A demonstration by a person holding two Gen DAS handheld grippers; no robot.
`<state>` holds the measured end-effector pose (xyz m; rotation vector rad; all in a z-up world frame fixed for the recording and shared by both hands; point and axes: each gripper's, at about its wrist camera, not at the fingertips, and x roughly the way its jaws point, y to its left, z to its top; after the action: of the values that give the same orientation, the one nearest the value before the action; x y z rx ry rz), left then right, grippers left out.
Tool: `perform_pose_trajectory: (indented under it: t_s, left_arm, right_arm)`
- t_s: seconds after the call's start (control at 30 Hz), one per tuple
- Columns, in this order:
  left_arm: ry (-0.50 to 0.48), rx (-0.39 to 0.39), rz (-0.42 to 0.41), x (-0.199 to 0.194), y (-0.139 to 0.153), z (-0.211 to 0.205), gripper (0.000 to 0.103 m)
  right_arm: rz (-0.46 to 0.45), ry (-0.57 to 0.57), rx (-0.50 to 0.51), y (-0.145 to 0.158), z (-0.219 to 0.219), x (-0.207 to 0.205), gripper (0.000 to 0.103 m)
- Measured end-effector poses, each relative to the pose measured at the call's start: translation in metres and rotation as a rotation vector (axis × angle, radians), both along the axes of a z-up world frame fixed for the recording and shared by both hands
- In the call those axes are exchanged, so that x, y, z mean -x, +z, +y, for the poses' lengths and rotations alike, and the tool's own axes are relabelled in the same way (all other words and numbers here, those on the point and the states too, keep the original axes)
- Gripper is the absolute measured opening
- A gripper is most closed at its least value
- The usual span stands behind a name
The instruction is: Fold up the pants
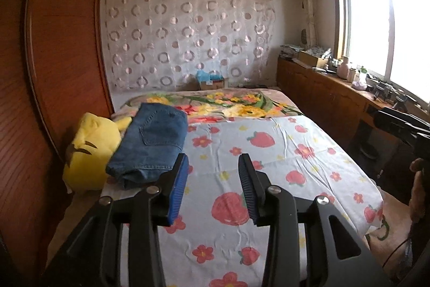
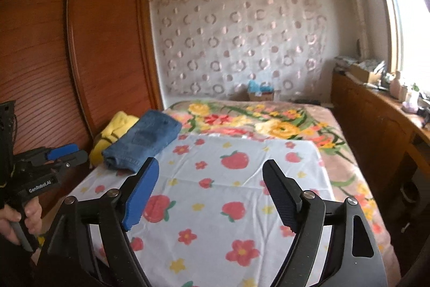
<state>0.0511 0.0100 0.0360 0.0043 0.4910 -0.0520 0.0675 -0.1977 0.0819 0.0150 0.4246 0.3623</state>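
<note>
In the left wrist view, the left gripper [image 1: 213,168] is held above the strawberry-print sheet [image 1: 282,158], its fingers parted with nothing between them. The folded jeans [image 1: 153,144] are seen at the bed's left edge, against a yellow plush toy [image 1: 90,147]. In the right wrist view, the right gripper [image 2: 212,179] is spread wide and empty; the jeans [image 2: 145,139] lie well ahead, beside the wooden wardrobe [image 2: 80,45].

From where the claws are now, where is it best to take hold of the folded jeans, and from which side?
Probably the near rolled edge of the folded jeans, the thick layered end facing the left claw. Come from the strawberry sheet side; the yellow plush toy presses against the far side. Both claws are open and empty.
</note>
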Motion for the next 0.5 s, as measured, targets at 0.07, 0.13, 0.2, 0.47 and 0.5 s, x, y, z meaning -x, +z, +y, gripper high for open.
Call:
perform_pose_trajectory:
  t_s: [0.07,0.13,0.2,0.47,0.5]
  left_arm:
    - [0.013,-0.012,-0.008,0.004,0.002,-0.002,0.041]
    - [0.013,-0.021,-0.008,0.006,0.005,-0.004,0.042]
    - [0.015,-0.018,-0.009,0.006,0.005,-0.005,0.042]
    - [0.016,-0.016,-0.005,0.009,0.008,-0.009,0.043]
    - [0.015,-0.015,-0.005,0.01,0.008,-0.01,0.043]
  right_arm:
    - [-0.012,-0.029,-0.001,0.003,-0.007,0.007,0.082]
    - [-0.014,-0.047,-0.006,0.003,-0.011,0.011,0.083]
    - [-0.013,-0.071,-0.006,0.003,-0.015,0.014,0.083]
    - [-0.005,-0.107,0.005,0.0,-0.02,0.016,0.084]
    - [-0.007,-0.107,0.006,-0.001,-0.02,0.016,0.084]
